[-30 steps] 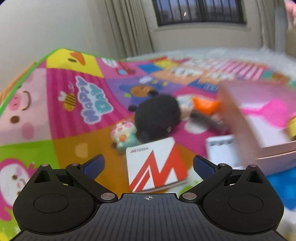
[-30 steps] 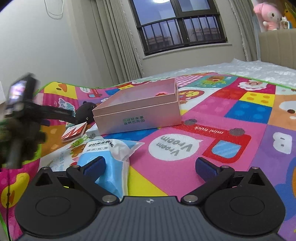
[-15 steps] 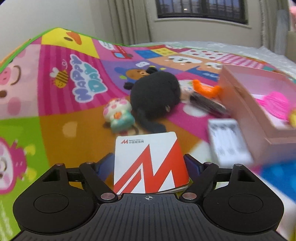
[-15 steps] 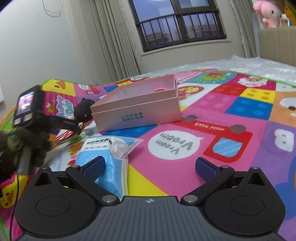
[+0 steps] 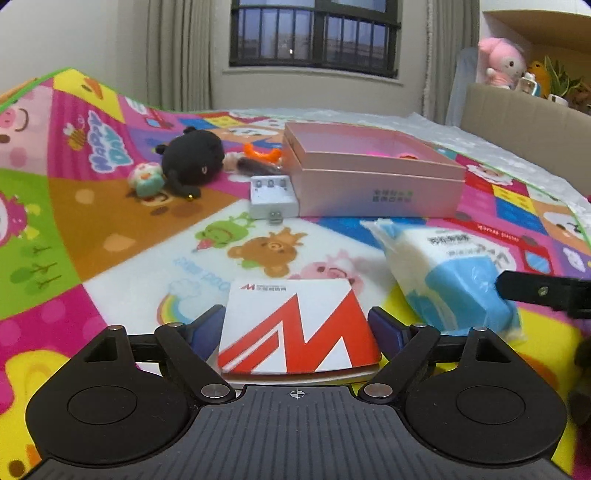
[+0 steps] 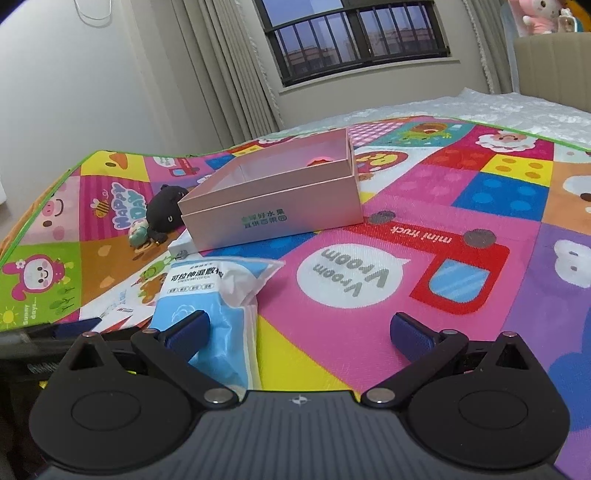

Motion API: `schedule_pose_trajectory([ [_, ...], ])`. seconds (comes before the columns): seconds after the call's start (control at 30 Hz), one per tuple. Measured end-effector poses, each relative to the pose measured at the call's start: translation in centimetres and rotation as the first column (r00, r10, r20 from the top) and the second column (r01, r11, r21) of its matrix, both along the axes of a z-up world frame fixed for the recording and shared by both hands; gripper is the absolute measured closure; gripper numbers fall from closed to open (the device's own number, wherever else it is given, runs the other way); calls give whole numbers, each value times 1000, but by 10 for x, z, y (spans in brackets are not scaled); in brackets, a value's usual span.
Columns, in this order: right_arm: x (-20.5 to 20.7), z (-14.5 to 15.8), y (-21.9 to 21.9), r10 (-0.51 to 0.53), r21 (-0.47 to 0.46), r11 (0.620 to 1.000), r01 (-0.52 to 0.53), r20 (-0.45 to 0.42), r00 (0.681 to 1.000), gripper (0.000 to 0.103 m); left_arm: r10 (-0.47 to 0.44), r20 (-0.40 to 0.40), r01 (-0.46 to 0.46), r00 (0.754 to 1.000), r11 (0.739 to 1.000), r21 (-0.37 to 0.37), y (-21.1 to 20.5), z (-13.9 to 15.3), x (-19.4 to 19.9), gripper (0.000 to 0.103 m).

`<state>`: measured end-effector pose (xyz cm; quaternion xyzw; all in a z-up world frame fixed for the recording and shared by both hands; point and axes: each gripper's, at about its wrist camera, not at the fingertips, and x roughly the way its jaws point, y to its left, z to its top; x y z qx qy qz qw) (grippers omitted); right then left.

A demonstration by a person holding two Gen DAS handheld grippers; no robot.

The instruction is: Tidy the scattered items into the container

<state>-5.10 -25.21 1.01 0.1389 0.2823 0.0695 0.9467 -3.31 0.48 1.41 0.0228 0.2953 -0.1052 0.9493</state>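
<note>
My left gripper point(image 5: 297, 325) is shut on a white card box with a red M logo point(image 5: 295, 328) and holds it above the play mat. The pink open box point(image 5: 373, 181) stands ahead; it also shows in the right wrist view point(image 6: 273, 199). A blue and white wipes pack point(image 5: 450, 273) lies to the right; in the right wrist view the pack point(image 6: 207, 299) lies by my left finger. My right gripper point(image 6: 299, 332) is open and empty. A black plush point(image 5: 194, 158), a small pastel figure point(image 5: 146, 179), a white charger point(image 5: 271, 195) and an orange toy point(image 5: 262, 153) lie left of the box.
The colourful play mat point(image 6: 461, 206) covers the surface. A beige headboard with plush toys point(image 5: 502, 62) stands at the right. Curtains and a window point(image 5: 314, 33) are behind. Small pink and red items lie inside the box.
My left gripper has closed on the M-logo card box, lifted it and swung right, away from the plush. The right gripper has barely moved.
</note>
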Motion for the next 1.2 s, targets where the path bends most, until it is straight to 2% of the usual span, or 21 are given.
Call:
schedule_pose_trajectory([
  [0.03,-2,0,2,-4,-7,1000,4,-5,1000,0,-4,10,5,1000,1000,-7,1,-2,0,7],
  [0.13,-11,1,12,-3,-64,998,3,-6,1000,0,-7,15,8,1000,999,-32,3,-6,-1,4],
  [0.27,-15,0,19,60,-127,990,-63,-28,998,0,19,22,-18,1000,1000,-26,3,-7,-5,2],
  [0.4,-13,2,20,85,-132,987,-95,-78,993,0,31,27,-31,999,1000,-6,1,-8,-7,1],
  [0.7,-28,1,40,106,-247,959,-137,-137,985,0,59,38,-57,998,997,-45,7,-7,-11,1],
  [0.83,-38,-3,48,91,-309,944,-112,-81,993,0,75,37,-73,997,996,-58,10,-7,-12,0],
  [1.0,-53,-4,58,61,-367,928,-68,-31,998,0,93,34,-92,995,995,-34,6,-9,-15,0],
  [1.1,-43,1,49,111,-337,932,-135,-87,990,0,103,24,-102,994,994,-37,6,-10,-16,0],
  [1.2,-30,3,29,235,-284,922,-262,-126,964,0,111,16,-110,994,993,-42,6,-10,-16,0],
])
